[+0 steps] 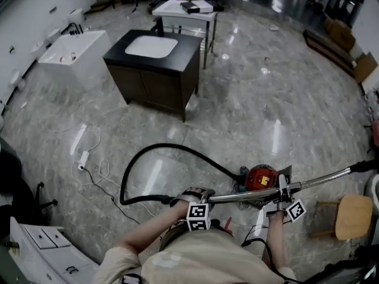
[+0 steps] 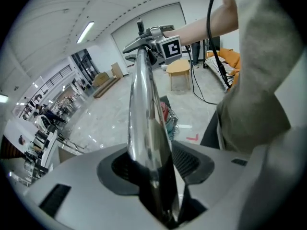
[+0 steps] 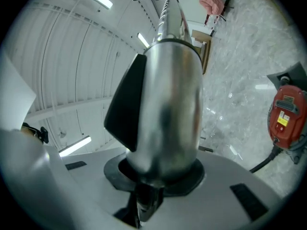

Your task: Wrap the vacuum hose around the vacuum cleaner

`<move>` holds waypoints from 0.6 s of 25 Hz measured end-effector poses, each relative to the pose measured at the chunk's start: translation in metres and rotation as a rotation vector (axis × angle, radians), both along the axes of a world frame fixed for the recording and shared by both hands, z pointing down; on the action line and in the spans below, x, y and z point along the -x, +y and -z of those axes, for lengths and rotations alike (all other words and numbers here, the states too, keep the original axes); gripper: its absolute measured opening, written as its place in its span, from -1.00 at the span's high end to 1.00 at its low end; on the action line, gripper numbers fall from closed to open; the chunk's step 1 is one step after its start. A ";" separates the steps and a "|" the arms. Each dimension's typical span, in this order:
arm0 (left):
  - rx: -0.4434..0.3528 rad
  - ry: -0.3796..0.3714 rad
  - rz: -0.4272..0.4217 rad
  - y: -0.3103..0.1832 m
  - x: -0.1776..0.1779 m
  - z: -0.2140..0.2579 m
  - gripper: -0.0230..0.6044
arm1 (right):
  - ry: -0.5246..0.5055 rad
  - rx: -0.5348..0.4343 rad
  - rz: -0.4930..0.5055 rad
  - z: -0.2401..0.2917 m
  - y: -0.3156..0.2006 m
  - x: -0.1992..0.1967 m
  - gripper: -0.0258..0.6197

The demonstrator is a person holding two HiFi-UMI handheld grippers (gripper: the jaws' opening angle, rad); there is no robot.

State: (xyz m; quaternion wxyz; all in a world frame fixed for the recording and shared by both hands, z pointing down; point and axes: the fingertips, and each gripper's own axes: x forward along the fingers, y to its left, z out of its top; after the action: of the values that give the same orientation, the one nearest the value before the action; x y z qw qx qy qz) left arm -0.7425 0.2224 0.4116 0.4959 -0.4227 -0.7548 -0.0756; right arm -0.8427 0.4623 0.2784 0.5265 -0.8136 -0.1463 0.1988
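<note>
Lying looped on floor [image 1: 249, 99], vacuum hose [image 1: 172, 148] is joined to vacuum cleaner [image 1: 261, 177]. Wand [image 1: 323, 178] is clamped by right hand-held gripper [image 1: 283, 189], straddled by parted jaws of left hand-held gripper [image 1: 194, 194]. Stool [image 1: 354, 216] is seen nearby.

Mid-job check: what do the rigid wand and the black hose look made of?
Wand: polished metal, perhaps chromed steel or aluminium, judging by the mirror-bright reflections along it. Hose: matte black flexible plastic or rubber, most likely, as it bends in a loose loop across the floor.
</note>
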 end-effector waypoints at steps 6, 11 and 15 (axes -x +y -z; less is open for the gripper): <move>-0.075 -0.064 0.032 -0.045 -0.003 -0.009 0.30 | -0.039 -0.003 0.018 -0.011 -0.036 -0.002 0.69; -0.042 -0.163 0.102 -0.055 -0.013 -0.023 0.30 | -0.063 0.032 0.019 -0.009 -0.039 0.008 0.68; -0.005 -0.222 0.085 -0.046 -0.001 -0.017 0.30 | -0.085 0.035 -0.024 -0.011 -0.024 0.034 0.68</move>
State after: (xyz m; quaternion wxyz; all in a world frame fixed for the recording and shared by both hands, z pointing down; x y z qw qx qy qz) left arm -0.7414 0.1764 0.4281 0.4068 -0.4421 -0.7862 -0.1448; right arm -0.8765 0.4384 0.2890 0.5030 -0.8286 -0.1746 0.1731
